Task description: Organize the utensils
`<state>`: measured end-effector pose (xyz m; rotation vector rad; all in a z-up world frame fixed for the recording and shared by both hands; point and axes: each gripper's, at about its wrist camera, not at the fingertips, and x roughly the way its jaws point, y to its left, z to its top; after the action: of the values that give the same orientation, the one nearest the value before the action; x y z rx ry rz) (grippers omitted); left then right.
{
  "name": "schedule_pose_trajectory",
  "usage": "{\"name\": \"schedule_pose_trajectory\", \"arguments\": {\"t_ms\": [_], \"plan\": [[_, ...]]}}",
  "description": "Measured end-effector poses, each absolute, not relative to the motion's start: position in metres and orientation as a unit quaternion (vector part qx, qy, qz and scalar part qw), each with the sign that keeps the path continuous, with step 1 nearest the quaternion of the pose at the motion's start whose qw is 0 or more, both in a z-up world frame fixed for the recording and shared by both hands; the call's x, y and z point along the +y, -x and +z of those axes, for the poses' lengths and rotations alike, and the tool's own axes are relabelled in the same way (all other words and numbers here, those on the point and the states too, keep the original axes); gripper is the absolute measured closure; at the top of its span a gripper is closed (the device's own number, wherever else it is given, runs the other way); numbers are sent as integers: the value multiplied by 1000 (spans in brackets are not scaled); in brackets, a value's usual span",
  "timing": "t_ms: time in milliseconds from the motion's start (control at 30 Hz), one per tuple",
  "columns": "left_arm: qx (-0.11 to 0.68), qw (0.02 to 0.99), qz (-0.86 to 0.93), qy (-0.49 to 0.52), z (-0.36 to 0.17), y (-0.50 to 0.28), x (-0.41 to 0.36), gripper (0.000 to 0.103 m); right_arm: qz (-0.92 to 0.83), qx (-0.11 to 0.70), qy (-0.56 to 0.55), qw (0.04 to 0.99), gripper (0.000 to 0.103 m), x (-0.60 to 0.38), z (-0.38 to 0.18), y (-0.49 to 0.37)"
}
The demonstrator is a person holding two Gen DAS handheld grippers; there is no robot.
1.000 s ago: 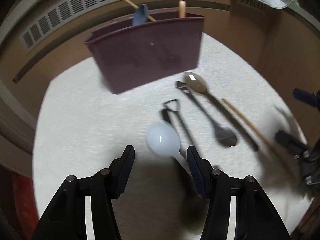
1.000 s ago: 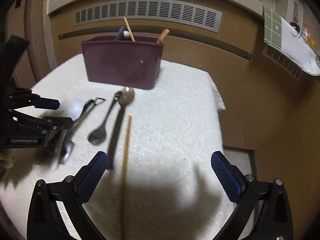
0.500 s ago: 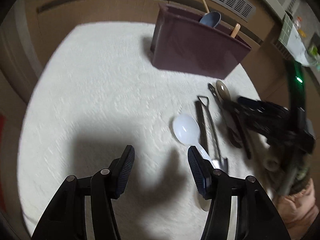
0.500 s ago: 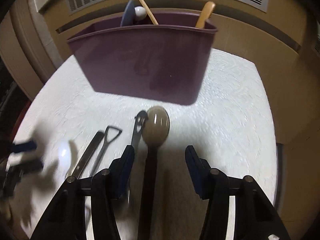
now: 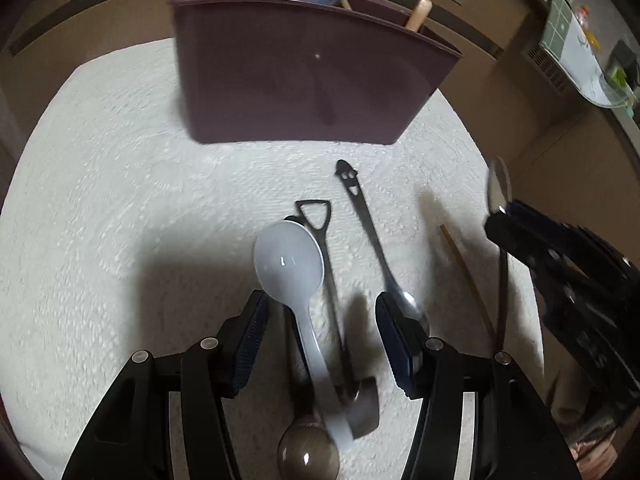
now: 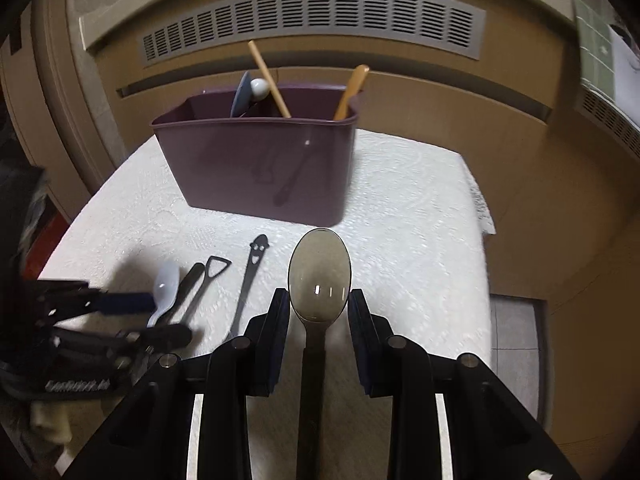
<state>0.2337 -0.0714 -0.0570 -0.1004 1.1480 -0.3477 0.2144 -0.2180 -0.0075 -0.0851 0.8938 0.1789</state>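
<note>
The right gripper is closing around the neck of a long grey-brown plastic spoon, bowl forward toward the partitioned maroon plastic caddy; the left gripper, half-open, straddles a white plastic spoon on the white cloth for pickup

Spoons flat before maroon caddy

Dim, warm light over a desk under a white textured cloth. Behind its far edge runs a beige wall with a long slatted vent; grey floor tiles show past the right edge.
</note>
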Motion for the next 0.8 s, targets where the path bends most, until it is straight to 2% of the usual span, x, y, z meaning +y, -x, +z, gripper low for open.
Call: {"name": "schedule_pose_trajectory", "arguments": {"t_ms": [300,667,800], "plan": [[521,835,-176,0,-59,-244,-87,47,77,419,31,904,76,-231,-5,-200],[504,845,-163,-80,-62,-217,-49,47,80,431,35,898,76,-221,-12,-204],[519,837,-170,-18,-58,-228,-42,47,83,429,39,898,76,-215,-12,-202]]}}
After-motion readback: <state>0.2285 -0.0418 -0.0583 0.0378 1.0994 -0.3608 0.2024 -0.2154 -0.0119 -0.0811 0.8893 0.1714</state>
